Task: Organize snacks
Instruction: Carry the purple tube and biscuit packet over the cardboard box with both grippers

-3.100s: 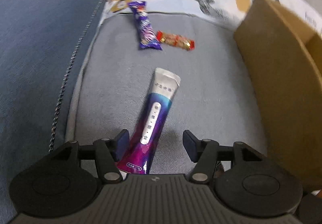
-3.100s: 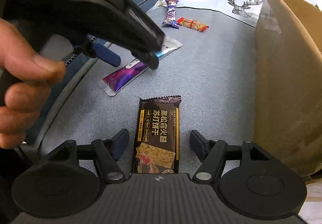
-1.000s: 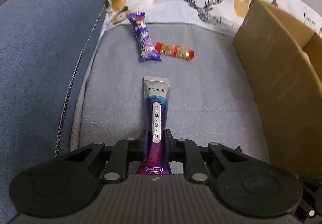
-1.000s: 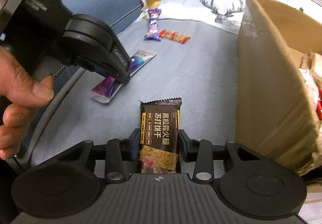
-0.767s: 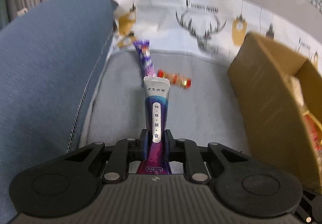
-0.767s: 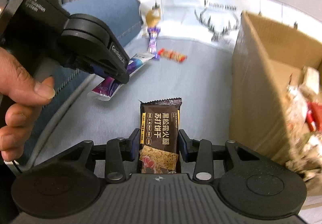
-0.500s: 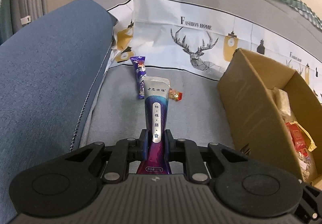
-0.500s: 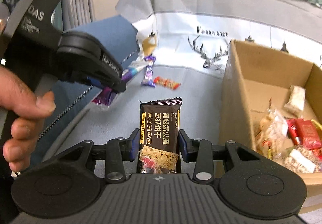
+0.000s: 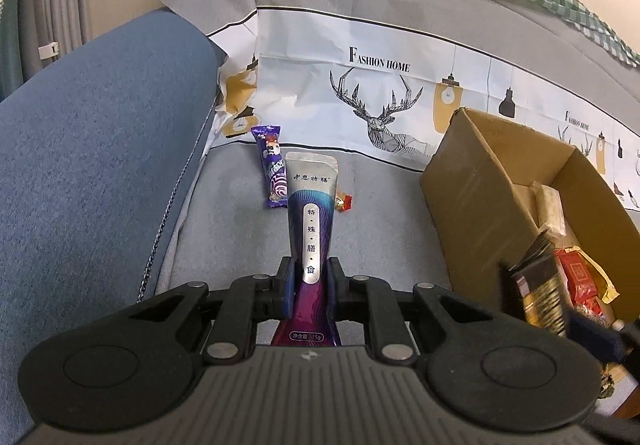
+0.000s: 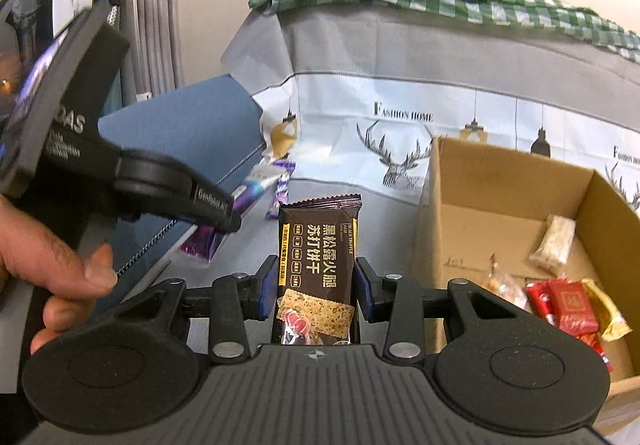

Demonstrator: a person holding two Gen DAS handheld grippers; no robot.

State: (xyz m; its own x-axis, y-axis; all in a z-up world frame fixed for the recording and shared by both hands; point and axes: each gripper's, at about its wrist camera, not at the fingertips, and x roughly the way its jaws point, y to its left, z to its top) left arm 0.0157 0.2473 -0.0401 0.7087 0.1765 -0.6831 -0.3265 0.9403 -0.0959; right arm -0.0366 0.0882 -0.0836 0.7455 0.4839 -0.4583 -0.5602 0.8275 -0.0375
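My left gripper (image 9: 310,287) is shut on a silver and purple snack tube (image 9: 311,205), held up off the grey sofa seat (image 9: 236,241). My right gripper (image 10: 314,291) is shut on a dark brown cracker pack (image 10: 318,241), raised beside the open cardboard box (image 10: 496,221). That pack (image 9: 538,297) shows blurred at the right edge of the left wrist view. The left gripper (image 10: 224,215) and the tube (image 10: 256,189) appear at the left of the right wrist view, held by a hand (image 10: 60,261). On the seat lie a purple bar (image 9: 274,169) and a red candy (image 9: 344,201), the candy half hidden by the tube.
The cardboard box (image 9: 472,205) stands at the right on the seat and holds several snacks, among them red packets (image 10: 564,301). A blue armrest (image 9: 88,149) rises at the left. A deer-print cloth (image 9: 376,93) covers the sofa back.
Both grippers have risen with their snacks off the seat and tipped upward, so the sofa back and the inside of the box have come into view. The right gripper's pack now shows beside the left one.
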